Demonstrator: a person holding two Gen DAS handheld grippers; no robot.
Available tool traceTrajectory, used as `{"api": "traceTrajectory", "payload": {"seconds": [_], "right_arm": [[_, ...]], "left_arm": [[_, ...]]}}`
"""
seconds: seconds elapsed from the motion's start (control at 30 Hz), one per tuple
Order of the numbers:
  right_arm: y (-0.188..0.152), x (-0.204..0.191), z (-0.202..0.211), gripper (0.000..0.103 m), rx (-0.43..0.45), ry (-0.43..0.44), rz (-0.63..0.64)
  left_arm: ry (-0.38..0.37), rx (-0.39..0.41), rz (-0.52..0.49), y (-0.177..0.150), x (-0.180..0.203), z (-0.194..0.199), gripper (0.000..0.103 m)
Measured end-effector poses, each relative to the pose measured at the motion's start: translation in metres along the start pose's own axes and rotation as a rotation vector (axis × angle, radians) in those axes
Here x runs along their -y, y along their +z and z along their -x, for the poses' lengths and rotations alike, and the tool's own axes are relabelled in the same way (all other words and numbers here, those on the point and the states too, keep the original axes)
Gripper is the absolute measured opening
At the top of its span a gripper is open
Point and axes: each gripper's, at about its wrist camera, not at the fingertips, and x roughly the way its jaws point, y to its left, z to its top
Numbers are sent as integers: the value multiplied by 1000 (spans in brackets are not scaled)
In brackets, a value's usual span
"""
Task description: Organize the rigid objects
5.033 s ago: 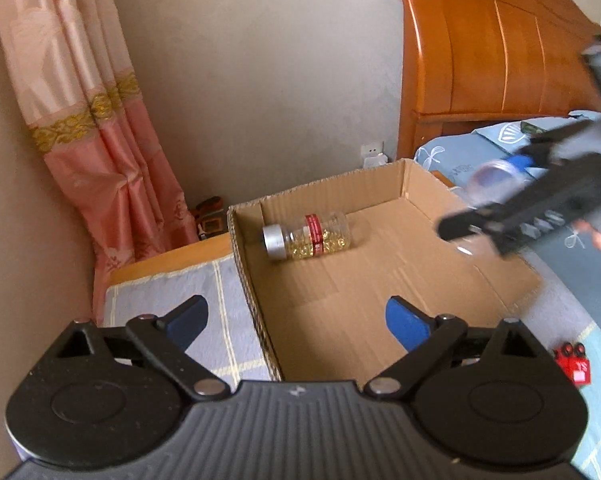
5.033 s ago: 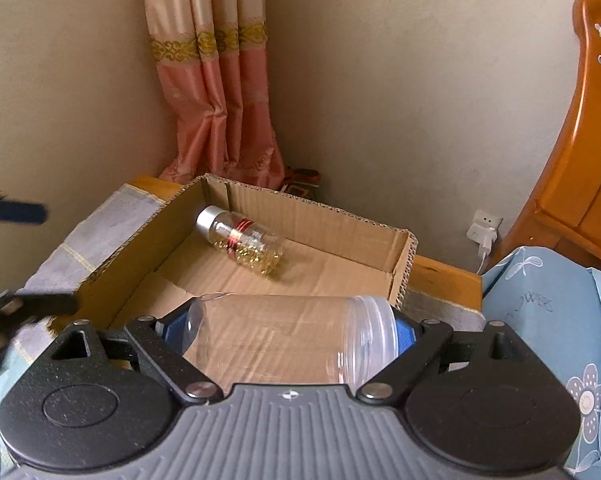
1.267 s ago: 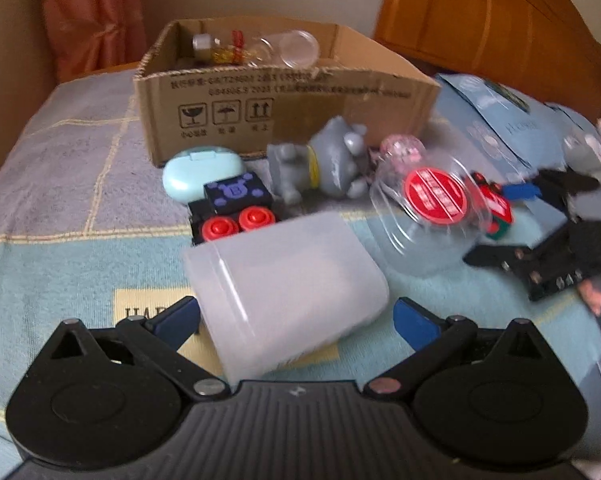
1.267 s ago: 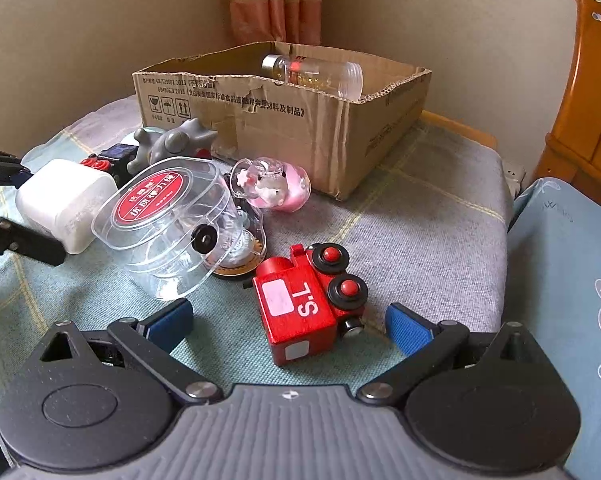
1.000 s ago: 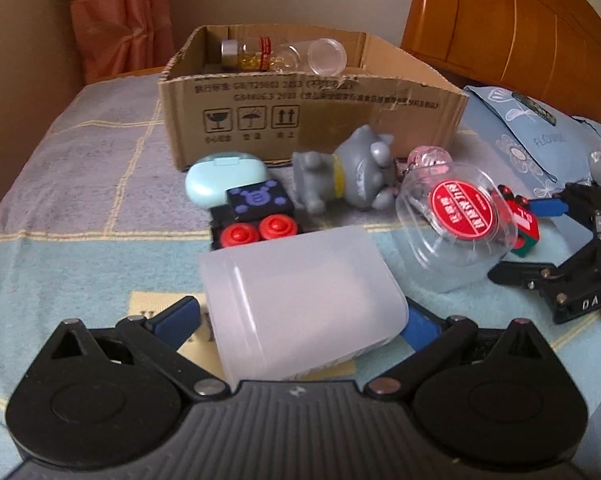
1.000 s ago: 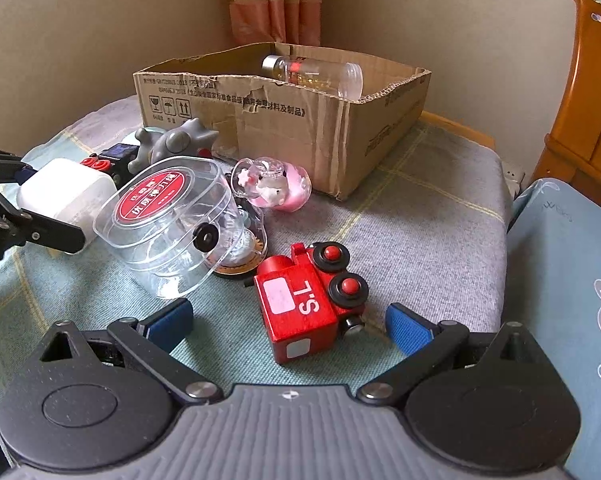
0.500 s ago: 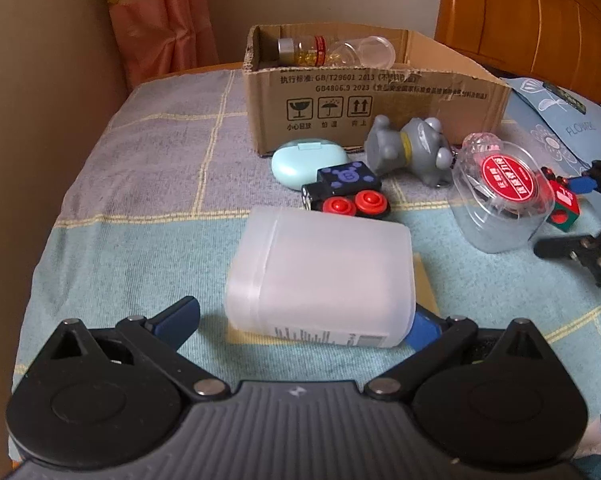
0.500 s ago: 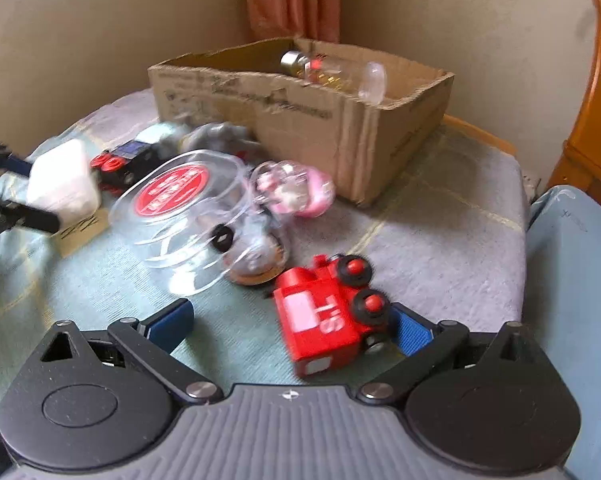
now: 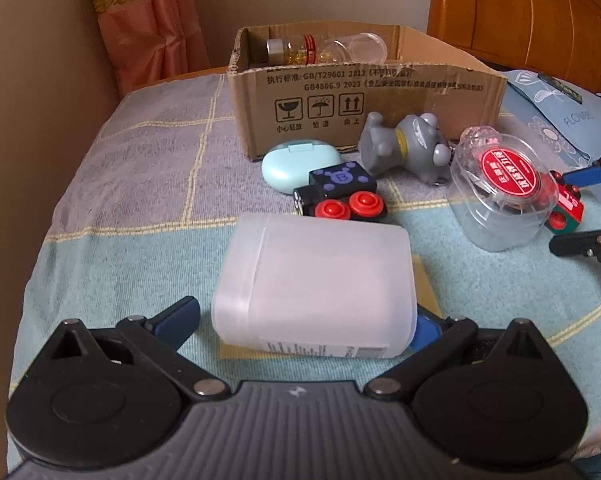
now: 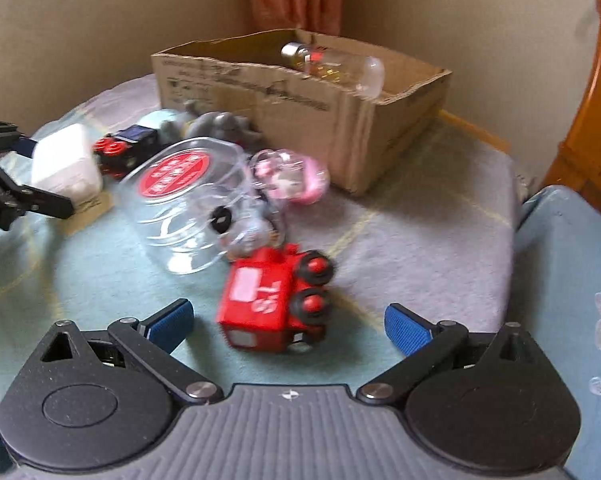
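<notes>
Two open tongs: left (image 9: pixel 304 318) straddles white container (image 9: pixel 316 284), right (image 10: pixel 288 322) red train (image 10: pixel 274 300).

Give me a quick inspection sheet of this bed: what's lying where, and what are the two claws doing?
Surface: checked blanket on a bed.
Job's things: box holding a pill bottle and a clear jar; white tub between the left gripper jaws; red train between the right gripper jaws.
Clutter: teal case, black car, grey toy, lidded tub, pink ball.
Grippers: both open.
Cables: nothing seen.
Surroundings: curtain, headboard, pillow.
</notes>
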Motion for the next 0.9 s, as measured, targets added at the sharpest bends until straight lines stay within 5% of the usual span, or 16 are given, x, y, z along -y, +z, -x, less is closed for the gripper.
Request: {"api": "traceTrajectory", "payload": {"seconds": [0.53,0.9], "right_arm": [[6,-8,4,64,17,11,4],[6,-8,5,55,4,14,-28]], "left_arm": [[-22,28,-3,6,-1,-2,101],[-45,40,-3,7,-4,-1,92]]}}
